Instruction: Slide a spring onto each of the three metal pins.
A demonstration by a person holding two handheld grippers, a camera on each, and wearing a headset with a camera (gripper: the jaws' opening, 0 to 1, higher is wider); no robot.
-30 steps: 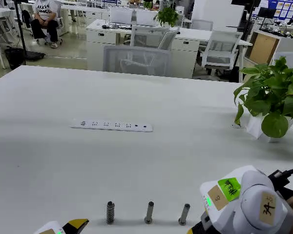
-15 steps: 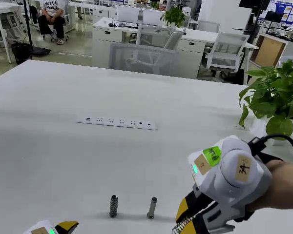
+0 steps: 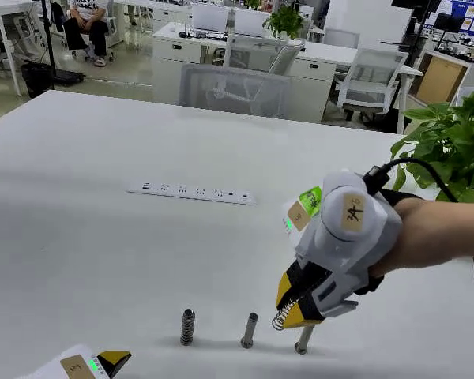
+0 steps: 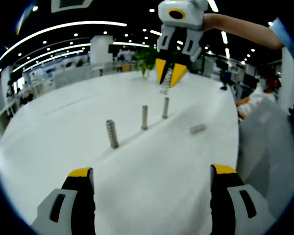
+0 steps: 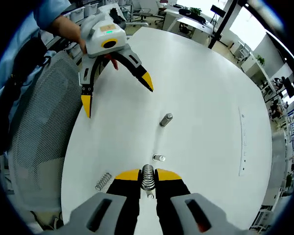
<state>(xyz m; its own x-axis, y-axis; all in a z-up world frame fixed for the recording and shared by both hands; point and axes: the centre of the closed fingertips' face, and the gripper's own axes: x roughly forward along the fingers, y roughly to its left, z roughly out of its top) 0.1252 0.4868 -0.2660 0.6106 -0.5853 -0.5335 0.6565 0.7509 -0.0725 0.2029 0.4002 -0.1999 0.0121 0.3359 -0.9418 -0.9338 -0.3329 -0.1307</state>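
Spring is hanging clenched in the jaws of the right gripper, tilted, just above the rightmost pin. Coming down off-axis, its end could be catching on the pin's top and buckling, or tipping the pin; a slackening grip could be letting it ping away. Left gripper is waiting low, jaws spread wide, grasping nothing. Left gripper view is giving what the head view isn't: 1 loose spring lying on the table near the 3 pins. Leftmost pin is already wearing its spring.
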